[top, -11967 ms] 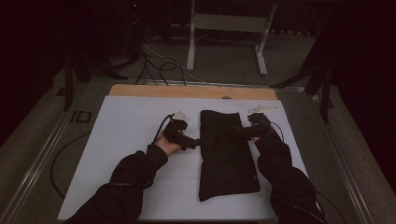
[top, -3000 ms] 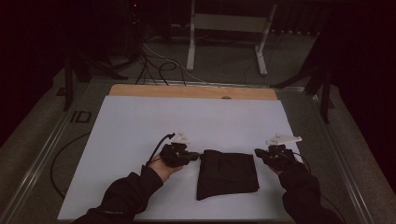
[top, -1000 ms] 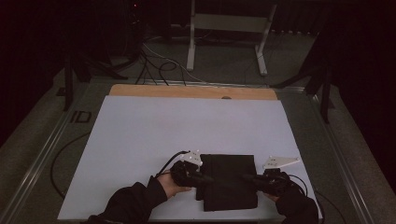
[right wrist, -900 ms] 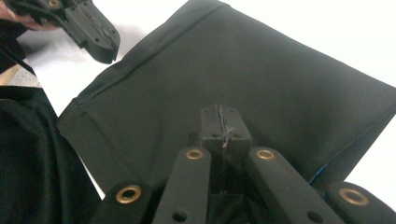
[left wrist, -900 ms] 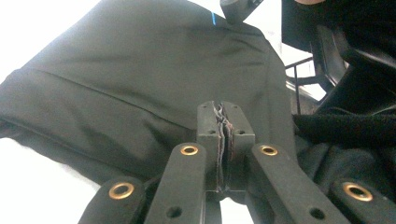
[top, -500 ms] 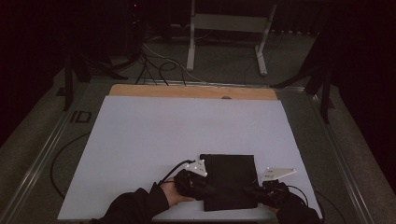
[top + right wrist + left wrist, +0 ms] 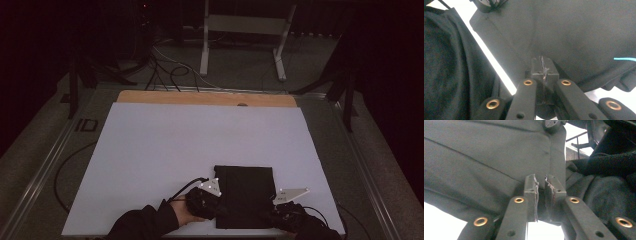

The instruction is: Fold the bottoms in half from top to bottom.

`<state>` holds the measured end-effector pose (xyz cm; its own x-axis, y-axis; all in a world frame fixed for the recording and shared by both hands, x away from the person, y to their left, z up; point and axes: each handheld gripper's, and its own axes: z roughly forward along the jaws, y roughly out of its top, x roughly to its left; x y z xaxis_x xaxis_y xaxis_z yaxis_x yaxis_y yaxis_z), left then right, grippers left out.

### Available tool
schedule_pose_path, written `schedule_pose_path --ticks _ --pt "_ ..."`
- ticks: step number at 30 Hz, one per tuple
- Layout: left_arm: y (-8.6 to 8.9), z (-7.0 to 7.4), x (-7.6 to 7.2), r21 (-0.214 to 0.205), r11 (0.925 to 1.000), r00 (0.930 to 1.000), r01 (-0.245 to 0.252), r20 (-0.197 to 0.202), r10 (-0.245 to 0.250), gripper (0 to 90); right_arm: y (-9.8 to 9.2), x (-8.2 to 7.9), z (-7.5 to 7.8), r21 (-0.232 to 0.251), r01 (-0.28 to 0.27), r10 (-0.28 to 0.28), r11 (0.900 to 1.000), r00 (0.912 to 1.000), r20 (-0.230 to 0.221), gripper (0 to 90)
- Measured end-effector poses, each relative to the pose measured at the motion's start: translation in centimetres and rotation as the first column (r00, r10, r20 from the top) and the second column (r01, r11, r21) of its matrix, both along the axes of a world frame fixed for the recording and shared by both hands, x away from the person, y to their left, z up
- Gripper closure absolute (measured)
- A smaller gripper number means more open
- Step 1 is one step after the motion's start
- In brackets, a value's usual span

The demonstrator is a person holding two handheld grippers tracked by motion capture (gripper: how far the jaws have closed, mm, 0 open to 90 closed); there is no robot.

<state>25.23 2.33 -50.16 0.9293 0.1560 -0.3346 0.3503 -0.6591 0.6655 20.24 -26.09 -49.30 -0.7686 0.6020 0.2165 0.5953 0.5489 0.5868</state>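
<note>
Two tools at the folded dark cloth (image 7: pixel 245 195) near surface (image 7: pixel 165 150) front edge: left tool (image 7: pixel 540 195) jaws just easing apart w/ a slim gap, right tool (image 7: pixel 543 72) clenched on fabric.

white tabletop (image 7: pixel 165 150) | wooden strip (image 7: pixel 200 98) at far edge | metal stand (image 7: pixel 245 30) beyond

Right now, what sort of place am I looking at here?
Probably a lab or recording workspace, not a home: a white work table holding a folded dark cloth, loose cables on the floor behind it, and a metal stand in a dim room.
</note>
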Motion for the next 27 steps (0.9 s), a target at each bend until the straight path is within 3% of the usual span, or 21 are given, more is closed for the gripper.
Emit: schedule_pose_path --ticks 3,6,11,16,20,27 --pt "0.1 0.1 0.1 -0.014 0.9999 1.0 -0.003 -0.007 0.003 75.8 0.0 0.0 0.1 0.006 0.01 -0.01 0.9999 0.9999 -0.008 89.5" --pt "0.2 0.5 0.2 -0.031 0.9994 0.9998 -0.018 0.006 0.018 64.4 -0.1 0.1 0.6 0.034 0.003 -0.004 0.9994 0.9994 0.033 78.5" --pt "0.5 1.2 0.7 -0.064 0.9963 0.9983 -0.057 0.007 0.058 49.7 -0.2 0.8 1.2 0.069 0.037 -0.042 0.9969 0.9961 0.078 52.7" --pt "0.8 1.7 1.2 -0.079 0.993 0.9959 -0.087 0.016 0.089 40.2 -0.4 1.4 1.6 0.11 0.08 -0.091 0.9907 0.9911 0.097 33.0" --pt "1.0 2.1 1.6 -0.1 0.9899 0.9943 -0.1 0.027 0.103 27.6 -0.7 2.0 2.1 0.149 0.106 -0.124 0.9831 0.9857 0.115 18.6" --pt "1.5 3.1 2.2 -0.124 0.9834 0.99 -0.132 0.033 0.137 8.2 -0.7 2.9 3.2 0.178 0.116 -0.144 0.9771 0.9781 0.15 11.3"
